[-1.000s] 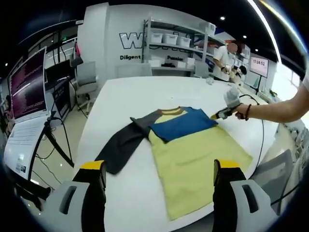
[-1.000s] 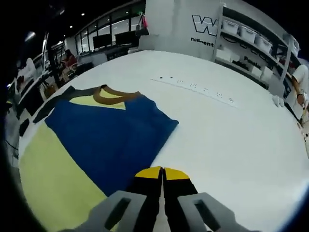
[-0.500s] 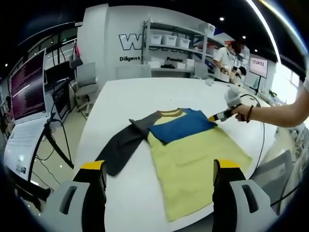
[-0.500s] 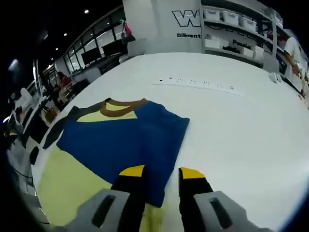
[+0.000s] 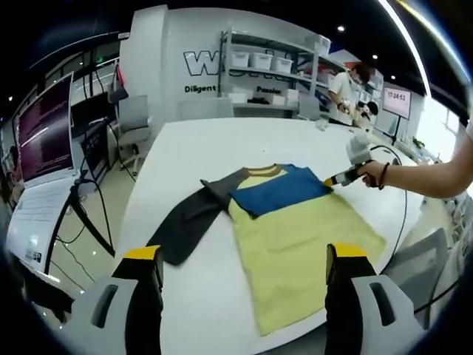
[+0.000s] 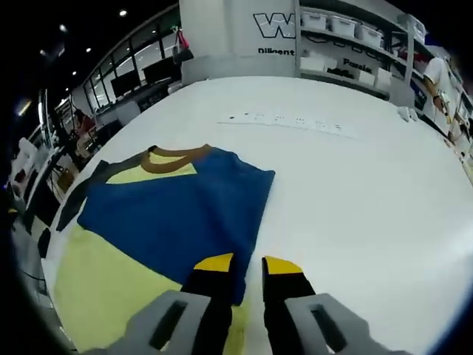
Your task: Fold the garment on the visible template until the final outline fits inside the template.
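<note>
Shirt flat on desk, blue sleeve folded across chest, dark sleeve spread out. My right gripper slightly open at blue sleeve's edge, holding nothing. Left gripper wide open above desk's near side.

Open table on most sides, shirt and one gripper in the middle

In the left gripper view the white table lies bare across the upper middle of the frame, behind the shirt, and in a strip at lower centre between the shirt and the near edge. The dark sleeve sprawls left of centre. At right of centre the right gripper sits at the shirt's far corner, a hand and a cable trailing behind it. In the right gripper view the whole right half of the frame is bare table; a faint row of small marks, possibly flat print, crosses the upper centre.
</note>
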`<action>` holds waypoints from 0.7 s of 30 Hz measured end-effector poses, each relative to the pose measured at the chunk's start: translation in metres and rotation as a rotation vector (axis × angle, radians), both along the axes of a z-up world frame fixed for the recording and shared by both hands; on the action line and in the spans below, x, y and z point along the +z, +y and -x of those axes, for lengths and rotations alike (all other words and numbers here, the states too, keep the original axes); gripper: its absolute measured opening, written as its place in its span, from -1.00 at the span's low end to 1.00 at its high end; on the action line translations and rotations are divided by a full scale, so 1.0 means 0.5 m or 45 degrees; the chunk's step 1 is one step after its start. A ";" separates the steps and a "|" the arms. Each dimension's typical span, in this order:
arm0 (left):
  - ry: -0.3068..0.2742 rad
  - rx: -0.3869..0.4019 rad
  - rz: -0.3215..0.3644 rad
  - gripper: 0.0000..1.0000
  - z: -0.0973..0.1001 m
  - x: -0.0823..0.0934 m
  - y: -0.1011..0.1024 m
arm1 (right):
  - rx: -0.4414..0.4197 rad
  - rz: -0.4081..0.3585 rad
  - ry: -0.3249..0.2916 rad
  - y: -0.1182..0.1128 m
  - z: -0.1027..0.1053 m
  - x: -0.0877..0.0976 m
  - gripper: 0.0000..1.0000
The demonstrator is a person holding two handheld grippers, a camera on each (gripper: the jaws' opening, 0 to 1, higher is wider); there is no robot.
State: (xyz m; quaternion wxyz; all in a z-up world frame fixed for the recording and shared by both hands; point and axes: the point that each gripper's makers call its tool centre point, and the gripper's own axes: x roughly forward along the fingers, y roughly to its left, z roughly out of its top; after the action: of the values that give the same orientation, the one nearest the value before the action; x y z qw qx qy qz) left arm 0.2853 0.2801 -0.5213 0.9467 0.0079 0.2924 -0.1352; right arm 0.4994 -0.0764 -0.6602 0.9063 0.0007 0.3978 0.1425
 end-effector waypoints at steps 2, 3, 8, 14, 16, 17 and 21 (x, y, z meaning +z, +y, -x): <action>0.003 -0.002 -0.003 0.80 0.001 -0.001 0.000 | -0.005 0.000 -0.012 0.005 -0.014 0.008 -0.78; 0.005 -0.002 -0.003 0.80 0.001 -0.001 0.000 | -0.008 0.000 -0.009 0.007 -0.019 0.006 -0.77; 0.006 0.001 -0.003 0.80 0.002 0.000 0.002 | -0.010 -0.005 0.027 0.018 -0.048 -0.009 -0.79; 0.010 0.025 -0.008 0.79 0.003 0.002 0.016 | 0.062 0.118 0.020 0.017 -0.044 -0.022 -0.98; 0.012 0.027 -0.013 0.78 0.004 0.001 0.017 | 0.105 0.171 -0.012 0.012 -0.049 -0.021 -1.00; 0.017 0.026 -0.014 0.78 0.006 -0.001 0.016 | 0.111 0.150 -0.015 0.011 -0.051 -0.022 -1.00; 0.026 0.025 -0.015 0.77 0.008 -0.005 0.016 | 0.121 0.100 -0.045 -0.007 -0.066 -0.022 -1.00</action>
State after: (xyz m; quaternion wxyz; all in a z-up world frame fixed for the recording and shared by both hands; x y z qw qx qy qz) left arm 0.2812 0.2879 -0.5238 0.9448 0.0092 0.3031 -0.1241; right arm 0.5326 -0.0800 -0.6714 0.9047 -0.0565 0.3866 0.1696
